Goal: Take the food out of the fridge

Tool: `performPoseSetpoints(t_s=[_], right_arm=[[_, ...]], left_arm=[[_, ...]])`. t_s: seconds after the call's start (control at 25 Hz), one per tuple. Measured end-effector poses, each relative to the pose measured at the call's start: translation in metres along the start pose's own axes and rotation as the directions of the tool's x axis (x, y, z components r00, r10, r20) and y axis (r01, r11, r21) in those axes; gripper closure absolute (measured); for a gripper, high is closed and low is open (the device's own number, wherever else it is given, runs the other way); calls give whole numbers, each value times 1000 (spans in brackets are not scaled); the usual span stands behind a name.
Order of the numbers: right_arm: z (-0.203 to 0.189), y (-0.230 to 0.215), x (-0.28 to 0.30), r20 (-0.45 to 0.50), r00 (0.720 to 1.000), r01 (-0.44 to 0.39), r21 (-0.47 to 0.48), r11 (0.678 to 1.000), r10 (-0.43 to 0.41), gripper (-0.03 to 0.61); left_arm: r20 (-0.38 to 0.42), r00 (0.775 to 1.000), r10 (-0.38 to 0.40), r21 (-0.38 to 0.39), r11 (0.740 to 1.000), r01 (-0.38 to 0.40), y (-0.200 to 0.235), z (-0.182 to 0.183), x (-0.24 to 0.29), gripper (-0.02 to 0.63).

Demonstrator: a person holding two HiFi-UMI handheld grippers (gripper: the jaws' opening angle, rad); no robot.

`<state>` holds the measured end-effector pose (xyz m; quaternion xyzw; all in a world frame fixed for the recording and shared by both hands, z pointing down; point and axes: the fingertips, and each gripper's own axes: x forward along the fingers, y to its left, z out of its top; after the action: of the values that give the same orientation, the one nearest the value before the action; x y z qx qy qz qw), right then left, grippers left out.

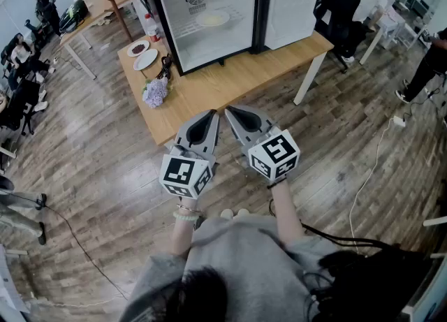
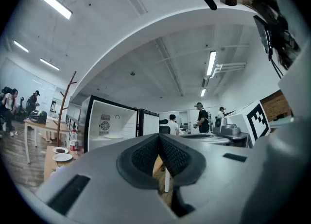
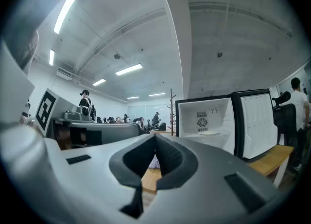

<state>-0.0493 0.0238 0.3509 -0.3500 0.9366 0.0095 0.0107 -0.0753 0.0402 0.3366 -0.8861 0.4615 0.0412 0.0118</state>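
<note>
Food (image 1: 211, 18) is seen lying inside the open fridge (image 1: 223, 45), which is set along the far edge of the desk (image 1: 230, 79). Before the desk's near edge the left gripper (image 1: 212, 114) and right gripper (image 1: 230, 111) are held level, jaws pressed together, nothing gripped.

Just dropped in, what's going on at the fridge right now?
A person stands back from the wooden table, holding the left gripper and right gripper side by side, both shut and empty, pointing toward the small fridge. Its door is open, and a plate with pale food sits on the shelf inside, untouched.
</note>
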Motion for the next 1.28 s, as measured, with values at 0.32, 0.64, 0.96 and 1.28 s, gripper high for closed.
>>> performPoseSetpoints(t_s=[0.32, 0.64, 0.96, 1.28], right_arm=[[-4, 0, -5, -17, 1000, 3, -9, 1000, -3, 571], [-4, 1, -14, -1, 1000, -5, 0, 1000, 5, 571], [3, 0, -20, 36, 999, -42, 20, 999, 41, 571], [29, -10, 4, 48, 998, -37, 26, 999, 36, 571]], left_arm=[[-9, 1000, -16, 7, 1000, 16, -4, 0, -2, 606], [-19, 1000, -9, 26, 1000, 9, -9, -3, -5, 606], [-15, 1000, 10, 12, 1000, -10, -22, -3, -3, 606], [47, 996, 74, -7, 997, -73, -4, 28, 15, 606]])
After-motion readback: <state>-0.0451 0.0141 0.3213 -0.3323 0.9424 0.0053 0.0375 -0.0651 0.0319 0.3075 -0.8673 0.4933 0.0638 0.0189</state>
